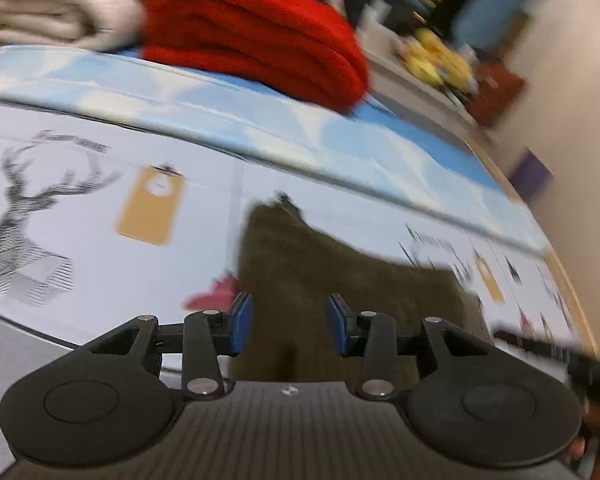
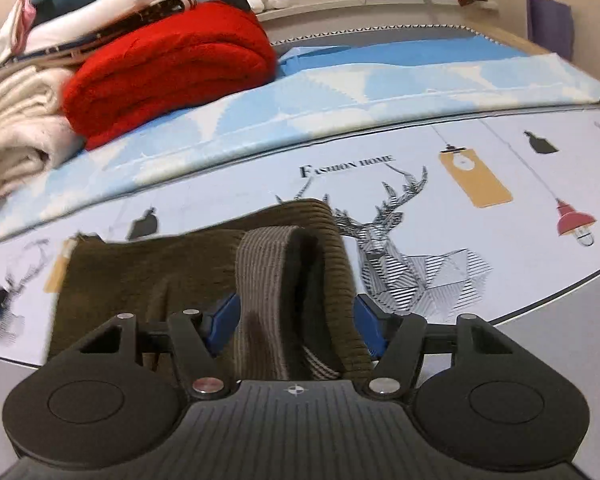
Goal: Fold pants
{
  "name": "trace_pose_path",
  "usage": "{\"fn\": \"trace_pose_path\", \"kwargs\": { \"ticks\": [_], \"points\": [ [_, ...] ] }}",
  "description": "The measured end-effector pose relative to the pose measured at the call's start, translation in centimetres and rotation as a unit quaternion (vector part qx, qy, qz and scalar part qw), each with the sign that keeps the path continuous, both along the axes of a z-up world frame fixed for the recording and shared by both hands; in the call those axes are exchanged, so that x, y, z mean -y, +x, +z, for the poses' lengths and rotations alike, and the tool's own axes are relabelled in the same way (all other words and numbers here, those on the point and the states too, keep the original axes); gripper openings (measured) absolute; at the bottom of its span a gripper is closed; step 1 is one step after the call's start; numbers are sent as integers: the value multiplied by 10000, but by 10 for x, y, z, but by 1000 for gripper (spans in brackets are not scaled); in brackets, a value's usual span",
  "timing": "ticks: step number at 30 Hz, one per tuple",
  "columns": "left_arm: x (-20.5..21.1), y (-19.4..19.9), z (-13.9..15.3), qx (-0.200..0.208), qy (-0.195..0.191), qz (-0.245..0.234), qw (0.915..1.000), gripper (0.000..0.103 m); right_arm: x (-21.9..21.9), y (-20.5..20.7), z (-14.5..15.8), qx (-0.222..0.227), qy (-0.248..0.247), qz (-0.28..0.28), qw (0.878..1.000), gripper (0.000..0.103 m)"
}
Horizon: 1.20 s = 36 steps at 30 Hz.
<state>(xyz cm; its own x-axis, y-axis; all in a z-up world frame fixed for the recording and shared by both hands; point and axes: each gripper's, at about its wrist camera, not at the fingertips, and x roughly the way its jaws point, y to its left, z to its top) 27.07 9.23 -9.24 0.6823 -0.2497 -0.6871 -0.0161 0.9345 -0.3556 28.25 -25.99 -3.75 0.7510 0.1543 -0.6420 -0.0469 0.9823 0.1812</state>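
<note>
Lying folded near bed's (image 2: 500,144) front edge: olive pants (image 2: 160,272). Right gripper (image 2: 296,320) jaws wide, thick waistband fold between them; pad contact unclear. Left gripper (image 1: 288,322) half open, empty, above pants (image 1: 340,280). Red blanket (image 2: 168,68) at far edge.

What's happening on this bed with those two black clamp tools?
A person is folding brown pants on a printed sheet, with a gripper in each hand. The right gripper has a bunched fold of the pants between its jaws. The left gripper is open above the pants, holding nothing. Folded red and cream blankets are piled behind.
</note>
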Motion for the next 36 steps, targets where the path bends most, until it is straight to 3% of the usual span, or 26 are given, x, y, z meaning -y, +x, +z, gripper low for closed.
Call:
{"fn": "trace_pose_path", "kwargs": {
  "ticks": [1,3,4,5,6,7,11,13,14,15,16,18,21,25,28,30,31,34,36],
  "points": [
    [5,0,-4,-134,32,-210,9997,49,-2,-2,2,42,47,86,9999,69],
    [19,0,-27,-860,428,-624,9934,56,-6,-5,1,10,26,233,9997,74],
    [29,-1,-44,-1380,873,-765,9836,61,-9,-5,-4,-170,-45,286,9994,74],
    [34,-5,-57,-1613,1253,-811,9755,66,-13,-5,-11,-406,-186,298,9986,73],
    [35,-8,-57,-1510,1380,-734,9761,72,-16,-3,-17,-616,-431,204,9970,73],
    [36,-10,-50,-1392,1404,-677,9779,70,-15,-5,-20,-660,-562,67,9962,72],
    [45,-26,-26,-768,1189,-864,9861,69,-11,-18,-7,-233,-190,82,9995,72],
    [56,-29,-38,-1067,1431,-1307,9752,71,-17,-22,-11,-246,-353,366,9984,75],
    [64,-35,-49,-1211,1765,-1485,9655,75,-20,-21,-21,-522,-533,475,9961,75],
    [66,-40,-51,-1186,1994,-1493,9612,85,-22,-17,-34,-938,-744,507,9915,79],
    [67,-42,-48,-1153,2095,-1418,9606,85,-20,-17,-45,-1185,-812,475,9885,83],
    [62,-47,-31,-1030,2097,-1159,9654,80,-12,-23,-38,-1183,-543,219,9913,81],
    [56,-72,13,-219,2195,-708,9728,83,-10,-41,-4,-710,-443,8,9965,79],
    [50,-97,59,131,1954,-278,9802,87,-15,-74,53,118,-587,91,9982,81],
    [60,-132,91,560,2075,-112,9766,101,-22,-110,88,713,-580,256,9954,91],
    [71,-158,104,857,2197,-77,9718,102,-25,-133,99,996,-563,208,9932,96],
    [76,-167,108,898,2167,-77,9721,102,-24,-141,99,1062,-545,192,9927,97],
    [85,-187,94,579,1584,-222,9854,102,-27,-160,82,989,-570,199,9933,97],
    [91,-188,78,78,1615,-313,9863,102,-33,-156,71,375,-628,205,9971,91]
  ]
}}
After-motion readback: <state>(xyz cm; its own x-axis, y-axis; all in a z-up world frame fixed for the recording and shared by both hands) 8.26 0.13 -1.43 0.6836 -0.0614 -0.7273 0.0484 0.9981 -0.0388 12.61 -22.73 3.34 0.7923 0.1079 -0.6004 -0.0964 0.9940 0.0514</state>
